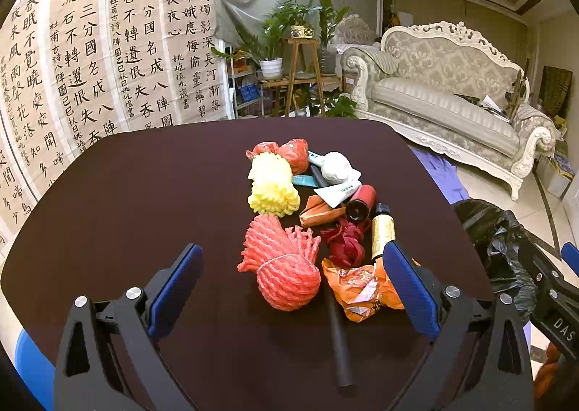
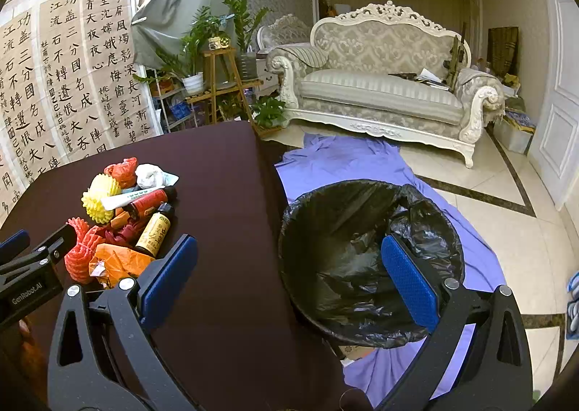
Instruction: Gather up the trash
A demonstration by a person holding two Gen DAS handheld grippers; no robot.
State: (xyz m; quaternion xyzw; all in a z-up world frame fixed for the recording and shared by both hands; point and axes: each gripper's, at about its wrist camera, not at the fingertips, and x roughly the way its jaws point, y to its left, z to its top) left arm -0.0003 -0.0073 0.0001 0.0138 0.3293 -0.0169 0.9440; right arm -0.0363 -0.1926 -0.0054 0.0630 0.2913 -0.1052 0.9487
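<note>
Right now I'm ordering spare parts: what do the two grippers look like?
Both the left gripper and the right gripper have black angular frames with triangular cut-outs, silver bolts and blue textured pads. White "GenRobot.AI" lettering marks the left one's side.

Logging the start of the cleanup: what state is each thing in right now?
Left claw: open, empty, above the pile.
Right claw: open, empty.
Trash bin: black liner in place, looks empty, on the floor beside the table.
Red foam net: on the table, untouched.
Yellow foam net: on the table.
Orange wrapper: crumpled.
Red bottle: lying down.
Yellow-label bottle: lying down.
</note>
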